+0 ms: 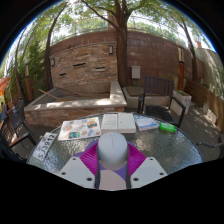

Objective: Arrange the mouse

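Here | gripper (112, 172) clamps smooth rounded white mouse (112, 150) | glass table (180, 148)

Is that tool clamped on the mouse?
Yes: the tool looks shut on the pale rounded mouse, both purple-padded fingers pressing its sides.

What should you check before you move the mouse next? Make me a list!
1. Mouse sits between the gripper fingers: ok.
2. Both pads pressing on the mouse: cannot tell, its sides are hidden.
3. Glass table has bare space to the right of the fingers: ok.
4. Open magazine and books lie beyond the mouse, not touching it: ok.
5. Green object is far from the fingers: ok.
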The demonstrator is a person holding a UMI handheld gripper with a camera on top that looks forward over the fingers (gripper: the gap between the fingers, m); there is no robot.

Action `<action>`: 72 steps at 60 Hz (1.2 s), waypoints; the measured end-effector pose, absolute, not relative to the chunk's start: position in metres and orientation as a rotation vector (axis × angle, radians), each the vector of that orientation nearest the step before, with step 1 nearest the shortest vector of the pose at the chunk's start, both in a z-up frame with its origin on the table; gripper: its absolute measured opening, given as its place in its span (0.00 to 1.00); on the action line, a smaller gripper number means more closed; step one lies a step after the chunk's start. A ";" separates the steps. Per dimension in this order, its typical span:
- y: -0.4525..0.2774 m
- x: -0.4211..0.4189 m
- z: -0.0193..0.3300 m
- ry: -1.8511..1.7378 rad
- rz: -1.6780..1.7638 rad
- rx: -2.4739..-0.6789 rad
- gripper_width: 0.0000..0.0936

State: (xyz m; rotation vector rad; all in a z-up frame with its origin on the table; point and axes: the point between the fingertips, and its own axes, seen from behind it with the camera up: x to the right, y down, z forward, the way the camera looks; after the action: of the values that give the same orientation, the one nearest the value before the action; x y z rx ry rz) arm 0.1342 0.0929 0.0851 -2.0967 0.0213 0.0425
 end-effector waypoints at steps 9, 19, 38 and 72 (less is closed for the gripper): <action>0.085 0.131 0.003 0.015 -0.001 -2.242 0.47; 0.071 0.123 0.005 -0.012 0.016 -2.265 0.87; -0.015 0.115 0.135 -0.011 -0.061 -2.239 0.91; -0.134 0.095 0.206 0.004 -0.171 -2.221 0.91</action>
State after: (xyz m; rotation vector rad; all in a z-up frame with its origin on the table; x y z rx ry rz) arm 0.0950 -0.1341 0.2064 -2.2208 0.0037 -0.1711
